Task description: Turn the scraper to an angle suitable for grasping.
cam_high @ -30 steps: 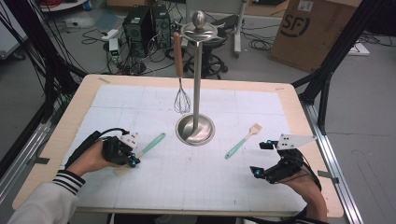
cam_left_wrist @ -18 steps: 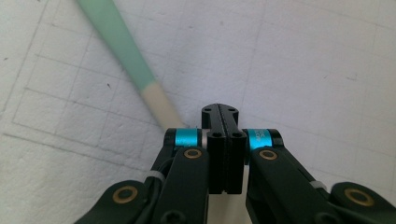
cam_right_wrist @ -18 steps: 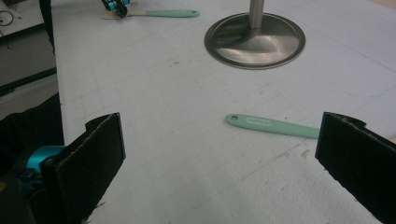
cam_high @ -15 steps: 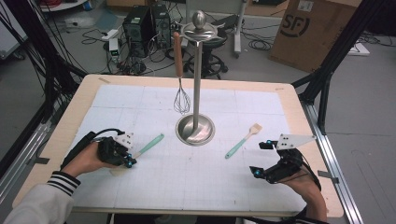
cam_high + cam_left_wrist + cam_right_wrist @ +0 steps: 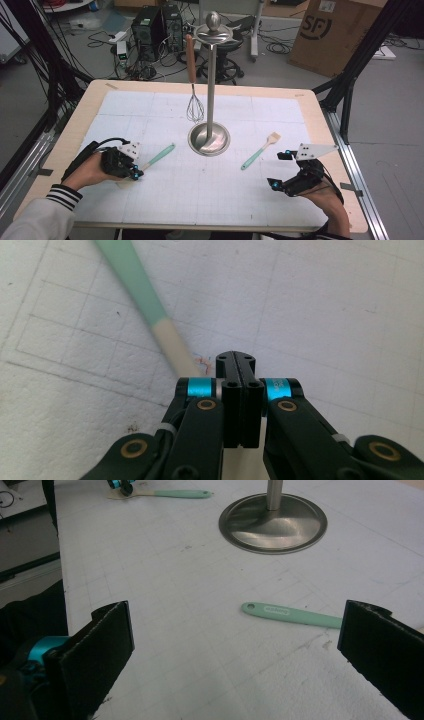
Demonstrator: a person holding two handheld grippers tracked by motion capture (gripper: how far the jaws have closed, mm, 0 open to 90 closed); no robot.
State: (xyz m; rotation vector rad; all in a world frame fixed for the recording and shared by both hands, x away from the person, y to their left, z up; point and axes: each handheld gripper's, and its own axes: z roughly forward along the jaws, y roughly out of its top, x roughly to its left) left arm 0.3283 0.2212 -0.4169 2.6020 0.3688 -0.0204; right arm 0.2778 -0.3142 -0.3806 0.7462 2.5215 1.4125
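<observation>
— Which hand is nearer the green spatula (image 5: 159, 155)?

— The left one, by far. The left tongs (image 5: 134, 173) sit right at its pale blade end, near the left edge of the tabletop (image 5: 200, 200). The right tongs (image 5: 278, 170) are well apart from it, across the tabletop.

— How does the spatula lie?

— Flat on the tabletop, on a slant in the high view: blade at the lower left by the hand, green handle running up and to the right toward the foot of the stand (image 5: 209, 140), stopping short of it.

— Are the left tongs clamped on it?

— I judge not. In the left gripper view the two black jaws are pressed together with nothing between them, and the spatula's pale neck (image 5: 172, 347) runs away from just beside their left side. Whether the neck touches them I cannot tell.

— So what does a pick-up turn on?

— The handle leads off ahead and to the left of the tips, so the tongs would have to part and shift that way to straddle it across its long axis.

— And the right tongs?

— Jaws wide apart, holding nothing. A second spatula (image 5: 257, 156) lies just ahead of them, its handle aslant and its far end hidden behind the right jaw in the right gripper view.

— Anything on the stand?

— A whisk (image 5: 195, 107) hangs from it
</observation>
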